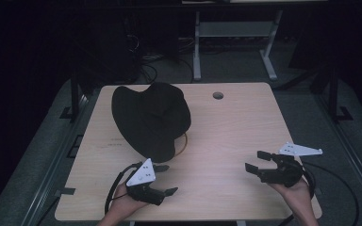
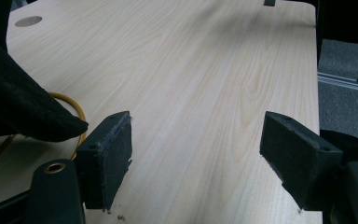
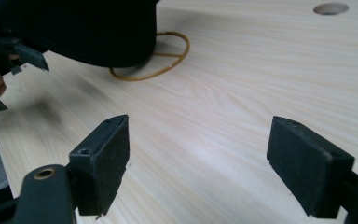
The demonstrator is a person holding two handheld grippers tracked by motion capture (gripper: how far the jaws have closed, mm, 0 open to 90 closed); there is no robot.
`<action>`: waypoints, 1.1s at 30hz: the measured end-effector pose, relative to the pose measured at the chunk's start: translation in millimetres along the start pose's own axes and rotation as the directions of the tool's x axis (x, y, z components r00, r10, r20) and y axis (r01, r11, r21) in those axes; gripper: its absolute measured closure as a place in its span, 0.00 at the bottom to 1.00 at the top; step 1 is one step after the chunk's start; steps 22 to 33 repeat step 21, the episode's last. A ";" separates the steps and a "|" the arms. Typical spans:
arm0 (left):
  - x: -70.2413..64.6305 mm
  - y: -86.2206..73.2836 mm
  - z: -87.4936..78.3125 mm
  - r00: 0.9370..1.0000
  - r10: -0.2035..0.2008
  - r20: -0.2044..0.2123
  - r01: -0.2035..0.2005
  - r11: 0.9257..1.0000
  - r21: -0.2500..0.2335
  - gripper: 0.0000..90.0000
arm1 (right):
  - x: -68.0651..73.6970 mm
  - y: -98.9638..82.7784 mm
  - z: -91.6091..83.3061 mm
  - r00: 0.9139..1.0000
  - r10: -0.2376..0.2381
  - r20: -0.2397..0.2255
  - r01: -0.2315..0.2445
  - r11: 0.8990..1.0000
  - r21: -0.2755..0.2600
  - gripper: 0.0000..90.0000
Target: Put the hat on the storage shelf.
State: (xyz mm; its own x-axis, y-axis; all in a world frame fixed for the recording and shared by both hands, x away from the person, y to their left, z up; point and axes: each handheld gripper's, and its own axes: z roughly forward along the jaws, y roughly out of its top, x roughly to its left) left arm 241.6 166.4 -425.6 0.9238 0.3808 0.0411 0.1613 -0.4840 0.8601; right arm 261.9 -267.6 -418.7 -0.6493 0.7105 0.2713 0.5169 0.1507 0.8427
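Observation:
A black brimmed hat [image 1: 152,118] rests tilted on a thin yellow wire stand [image 1: 184,142] at the table's left middle. Its brim [image 2: 14,100] fills the left side of the left gripper view, over the yellow wire [image 2: 71,105]. My left gripper [image 1: 165,179] is open just in front of the hat's near edge, jaws wide with nothing between them. My right gripper [image 1: 258,160] is open near the front right, pointing left toward the hat [image 3: 84,28] and the yellow wire loop [image 3: 168,56]. The left gripper [image 3: 7,70] shows at the left of the right gripper view.
The light wooden table [image 1: 235,127] has a round cable hole [image 1: 218,95] at the back. Desk legs [image 1: 197,47] and cables stand on the dark floor behind. Metal rails [image 1: 353,150] run along both sides of the table.

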 end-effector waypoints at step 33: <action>-0.2 0.7 1.6 1.000 0.003 0.000 -0.003 1.000 0.007 0.27 | 21.2 -66.9 -24.5 0.996 0.024 0.088 -0.017 0.996 -0.084 0.22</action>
